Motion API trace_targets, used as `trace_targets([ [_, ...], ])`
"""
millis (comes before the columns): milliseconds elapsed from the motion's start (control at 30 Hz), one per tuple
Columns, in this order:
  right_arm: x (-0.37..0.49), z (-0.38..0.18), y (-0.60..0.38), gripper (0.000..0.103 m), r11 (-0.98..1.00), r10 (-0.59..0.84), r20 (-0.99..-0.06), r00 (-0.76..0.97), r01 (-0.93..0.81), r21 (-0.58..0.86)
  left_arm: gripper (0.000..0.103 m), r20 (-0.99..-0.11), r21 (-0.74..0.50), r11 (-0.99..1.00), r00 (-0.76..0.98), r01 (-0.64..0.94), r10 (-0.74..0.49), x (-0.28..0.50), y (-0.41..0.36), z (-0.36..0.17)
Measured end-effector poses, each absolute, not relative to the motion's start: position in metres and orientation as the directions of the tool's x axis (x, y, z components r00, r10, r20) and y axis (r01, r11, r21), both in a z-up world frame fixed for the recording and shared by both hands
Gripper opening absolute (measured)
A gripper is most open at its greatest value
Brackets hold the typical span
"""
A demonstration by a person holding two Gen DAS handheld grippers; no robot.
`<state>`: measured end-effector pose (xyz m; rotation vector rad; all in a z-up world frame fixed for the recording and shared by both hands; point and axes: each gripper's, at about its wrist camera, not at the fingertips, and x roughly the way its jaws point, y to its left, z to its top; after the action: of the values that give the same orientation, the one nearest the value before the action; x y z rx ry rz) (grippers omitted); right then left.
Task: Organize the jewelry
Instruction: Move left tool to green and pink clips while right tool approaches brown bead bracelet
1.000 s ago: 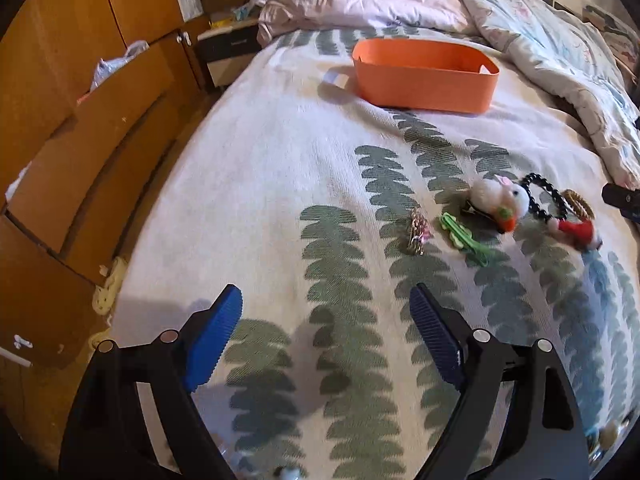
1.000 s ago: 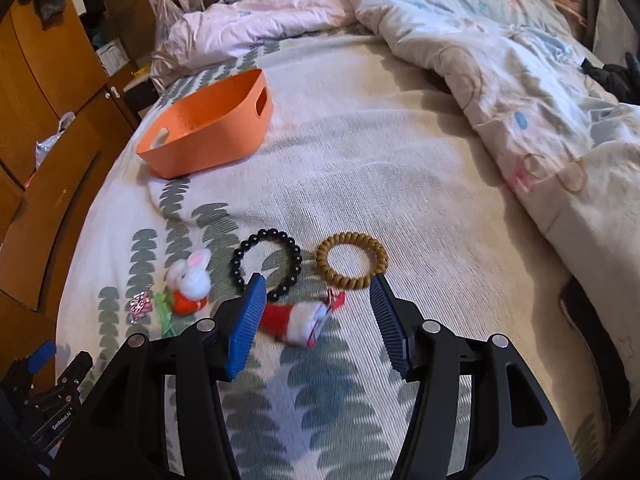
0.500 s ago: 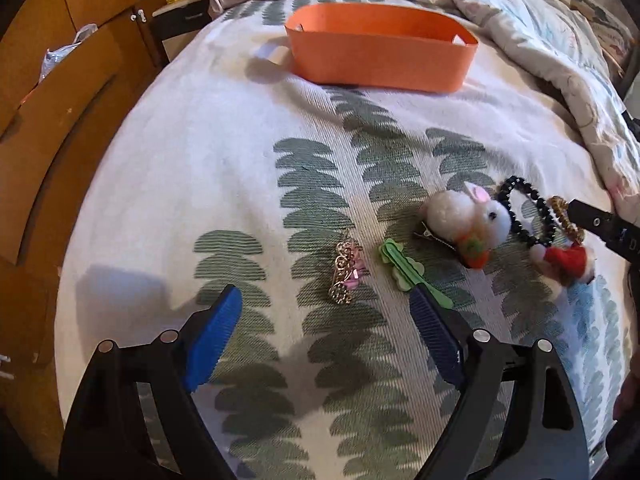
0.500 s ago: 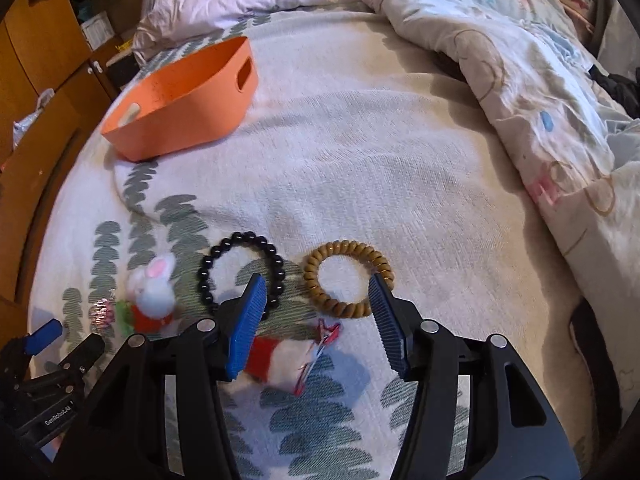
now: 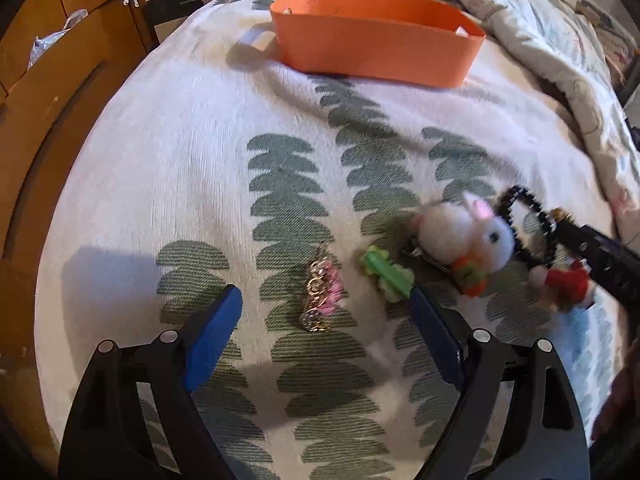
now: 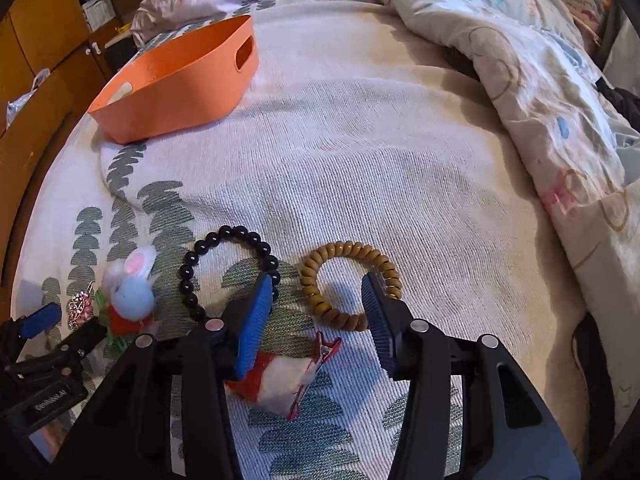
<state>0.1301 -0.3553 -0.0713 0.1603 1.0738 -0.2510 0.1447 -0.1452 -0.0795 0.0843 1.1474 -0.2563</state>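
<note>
**Inspector:** Both grippers have come down and in toward the row of pieces since the earlier frames. The right gripper [image 6: 316, 300] now sits low over the Santa clip [image 6: 280, 376], its jaws just narrowed around it; the clip lies between them, but I see no pad pressing on it yet. The left gripper [image 5: 324, 328] has slid across the bed [image 5: 180, 160] until the gold charm [image 5: 320, 300] lies ahead of its gap, jaws spread wide, nothing held.

**Clerk:** Progress on the sorting?

**Inspector:** None that I can confirm. The bin [image 5: 372, 52] stands at the far end of the bed, well apart from the pieces. What shows of its inside looks bare, though its floor is hidden. All six pieces are on the cover: charm, green clip [image 5: 386, 276], rabbit [image 5: 464, 240], black beads [image 6: 228, 268], brown coil [image 6: 352, 284] and Santa clip. By my judgement this is the first pick, with every piece left to carry over.

**Clerk:** Obstructions?

**Inspector:** The pieces crowd each other. The right gripper's near finger overlaps the bead loop and the far one the coil, so a careless close could snag either. The green clip lies just beside the left gripper's right finger. A rumpled quilt [image 6: 540, 100] banks the right side, and a wooden wardrobe [image 5: 60, 80] flanks the left. The run to the bin is open.
</note>
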Motion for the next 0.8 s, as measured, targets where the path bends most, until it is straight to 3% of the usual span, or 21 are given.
trace_targets([
  [700, 0.131, -0.074, -0.356, 0.048, 0.965, -0.143, -0.879, 0.455, 0.261, -0.022, 0.085, -0.914, -0.151, 0.961, 0.338, 0.231, -0.224, 0.156, -0.159, -0.088],
  [800, 0.131, -0.074, -0.356, 0.043, 0.965, -0.153, -0.878, 0.453, 0.259, -0.035, 0.085, -0.91, -0.161, 0.961, 0.344, 0.224, -0.232, 0.154, -0.159, -0.087],
])
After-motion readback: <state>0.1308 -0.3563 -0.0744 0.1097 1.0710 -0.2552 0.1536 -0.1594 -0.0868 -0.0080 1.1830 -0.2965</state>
